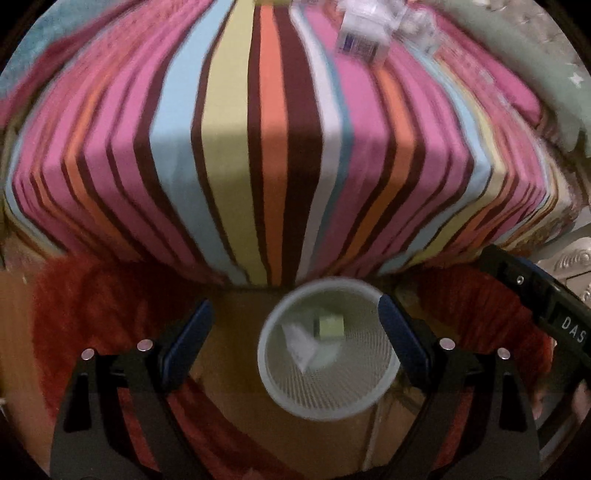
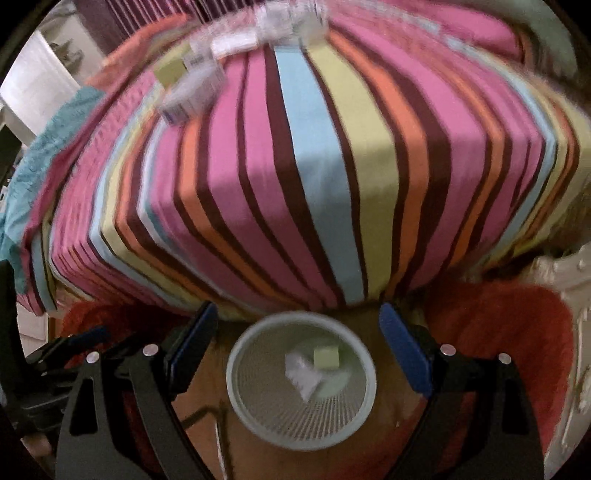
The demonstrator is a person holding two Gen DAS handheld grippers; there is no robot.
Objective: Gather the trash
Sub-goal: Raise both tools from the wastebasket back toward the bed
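Right wrist view, largest first: striped bed (image 2: 314, 166) filling the upper frame, red rug (image 2: 498, 332) and wooden floor below its near edge. Then the white mesh bin (image 2: 301, 435) on the floor, straight under both grippers, already holding a pale green block (image 2: 325, 357) and a crumpled white scrap (image 2: 303, 376). Remaining trash (image 2: 207, 74) lying far up the bed: a loose heap of small boxes and clear wrappers (too blurred to count), stretched roughly crosswise along the top of the mattress.

Right gripper (image 2: 295, 350) spread wide, nothing between the blue pads. Left gripper (image 1: 295, 339) likewise released and empty over the same bin (image 1: 328, 406).

Deciding relation, as a judgement: heap (image 1: 365, 33) up and ahead of both tools, away from the bin, seen up-left in the right view and up-right in the left view, so lying roughly between the two hands. Hard to call either one nearer. Next reach probably forward and over the mattress edge, with the jaws set across a box's short side.
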